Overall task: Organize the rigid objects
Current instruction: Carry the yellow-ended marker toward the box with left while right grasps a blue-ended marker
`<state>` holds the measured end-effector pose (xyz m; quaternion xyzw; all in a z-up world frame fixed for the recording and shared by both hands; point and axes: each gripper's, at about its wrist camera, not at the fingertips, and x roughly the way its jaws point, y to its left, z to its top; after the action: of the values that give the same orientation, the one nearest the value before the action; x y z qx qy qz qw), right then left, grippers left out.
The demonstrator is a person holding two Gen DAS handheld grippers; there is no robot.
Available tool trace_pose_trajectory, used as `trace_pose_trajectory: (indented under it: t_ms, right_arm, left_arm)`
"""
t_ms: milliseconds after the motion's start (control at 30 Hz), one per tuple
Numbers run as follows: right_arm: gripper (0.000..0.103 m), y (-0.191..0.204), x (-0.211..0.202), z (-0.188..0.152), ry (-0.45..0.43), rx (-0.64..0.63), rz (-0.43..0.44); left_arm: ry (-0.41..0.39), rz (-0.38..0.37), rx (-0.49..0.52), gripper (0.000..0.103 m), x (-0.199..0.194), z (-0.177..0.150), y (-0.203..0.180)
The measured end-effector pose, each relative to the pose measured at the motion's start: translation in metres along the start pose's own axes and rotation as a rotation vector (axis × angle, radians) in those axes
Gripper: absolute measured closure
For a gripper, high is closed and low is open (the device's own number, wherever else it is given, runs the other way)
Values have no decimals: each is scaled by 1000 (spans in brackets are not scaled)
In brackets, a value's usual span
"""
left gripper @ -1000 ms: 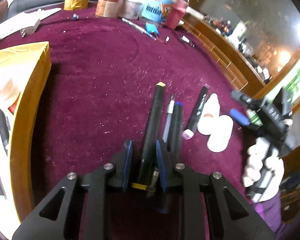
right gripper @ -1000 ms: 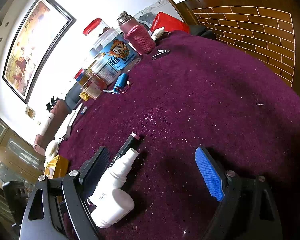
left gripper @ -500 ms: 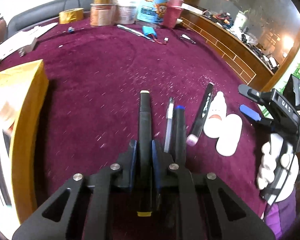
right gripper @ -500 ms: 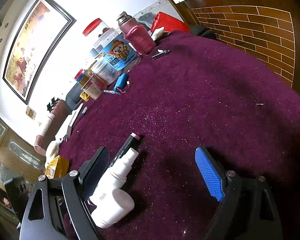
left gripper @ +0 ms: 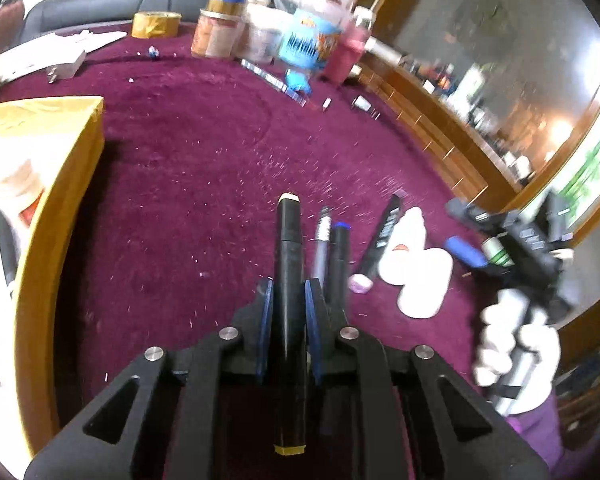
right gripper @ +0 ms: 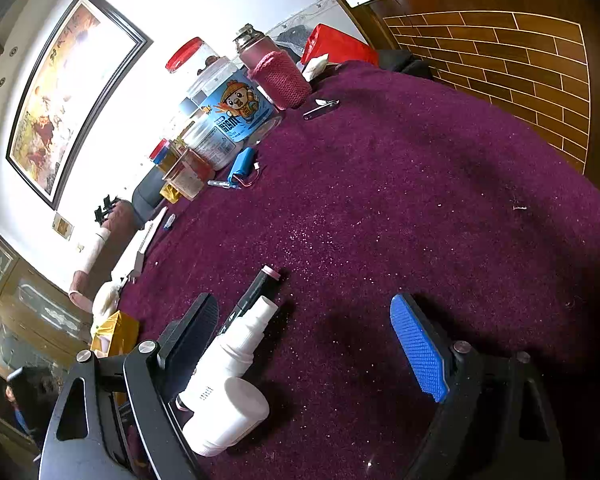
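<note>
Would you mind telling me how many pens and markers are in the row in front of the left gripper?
4: a yellow-capped black marker in the left gripper, then a grey pen, a blue-tipped black pen and a pink-capped black marker on the cloth.

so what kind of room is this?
Likely a home living room: framed painting on the wall, dark sofa behind a table with a maroon cloth, snack jars crowded at its edge.

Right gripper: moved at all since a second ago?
No. The right gripper sits the same against the white bottle and pink-capped marker, jaws wide open.
</note>
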<state>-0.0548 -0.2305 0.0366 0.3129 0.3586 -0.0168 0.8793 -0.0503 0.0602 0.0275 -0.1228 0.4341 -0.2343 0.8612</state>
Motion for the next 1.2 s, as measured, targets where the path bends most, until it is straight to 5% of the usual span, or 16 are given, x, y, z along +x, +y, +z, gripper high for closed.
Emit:
trace_pose_trajectory:
  t_ms: [233, 467, 567, 733, 867, 967, 1100, 1200]
  right_arm:
    - [18, 0, 0, 0, 1, -1, -3]
    - [19, 2, 2, 1, 6, -11, -18]
    - [30, 19, 2, -1, 63, -101, -113]
    - [30, 77, -35, -30, 89, -222, 4]
    - [31, 121, -21, -65, 216, -321, 50]
    - [43, 142, 6, -90, 289, -370, 31]
    - [82, 152, 34, -106, 308, -392, -25]
    - [85, 146, 34, -99, 310, -335, -21]
  left_arm:
    - [-140, -123, -32, 90, -66, -8, 0]
    - [-198, -172, -85, 90, -94, -17, 18]
    - [-208, -185, -111, 90, -101, -24, 27]
    - [-224, -219, -155, 90, -105, -29, 40]
    - [-234, -235, -158, 90, -111, -33, 44]
    - [-243, -226, -156, 90, -117, -36, 48]
    - [-256, -214, -159, 90, -123, -37, 57]
    - [-264, -212, -167, 90, -126, -38, 63]
